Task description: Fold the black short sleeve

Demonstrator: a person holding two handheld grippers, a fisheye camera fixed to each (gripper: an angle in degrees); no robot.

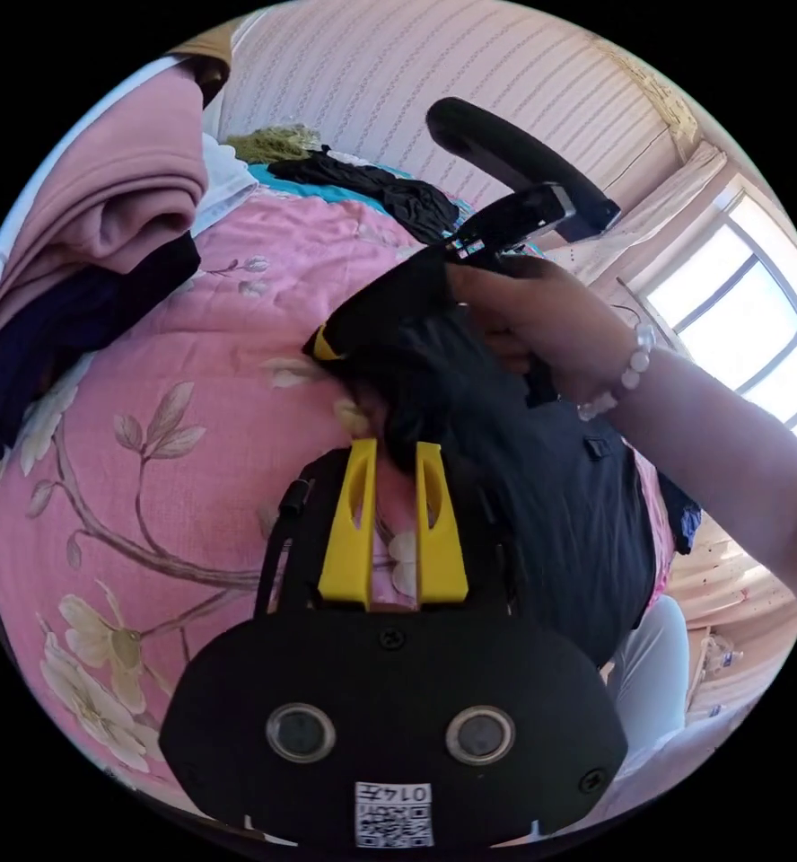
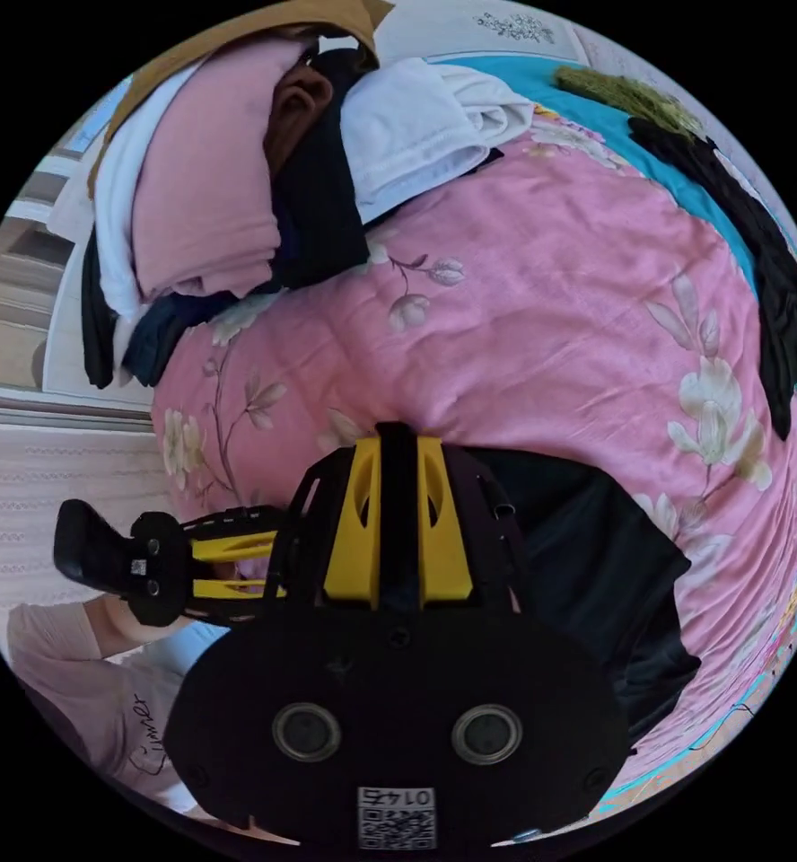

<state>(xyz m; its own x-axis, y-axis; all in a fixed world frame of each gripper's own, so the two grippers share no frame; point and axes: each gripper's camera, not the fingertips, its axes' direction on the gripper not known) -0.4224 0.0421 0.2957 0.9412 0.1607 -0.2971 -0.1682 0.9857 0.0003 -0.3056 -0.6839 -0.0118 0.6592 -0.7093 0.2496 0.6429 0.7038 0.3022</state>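
Note:
The black short sleeve shirt [image 1: 542, 503] lies bunched on the pink floral bedspread [image 1: 147, 467]. In the left gripper view my left gripper [image 1: 396, 446] has its yellow jaws close together, with a fold of the shirt pinched at the tips. Just beyond, a hand with a bead bracelet holds the right gripper [image 1: 327, 346], which is wrapped in black cloth. In the right gripper view my right gripper [image 2: 398, 440] is shut, black fabric filling the gap between its jaws. The rest of the shirt [image 2: 596, 557] spreads to its right. The left gripper [image 2: 255, 566] shows at the left.
A stack of folded clothes [image 2: 237, 180] in pink, white, black and brown sits at one end of the bed [image 1: 120, 206]. A black garment [image 2: 775, 269] and a green item [image 2: 623, 90] lie along the far edge. A bright window [image 1: 757, 314] is beside the bed.

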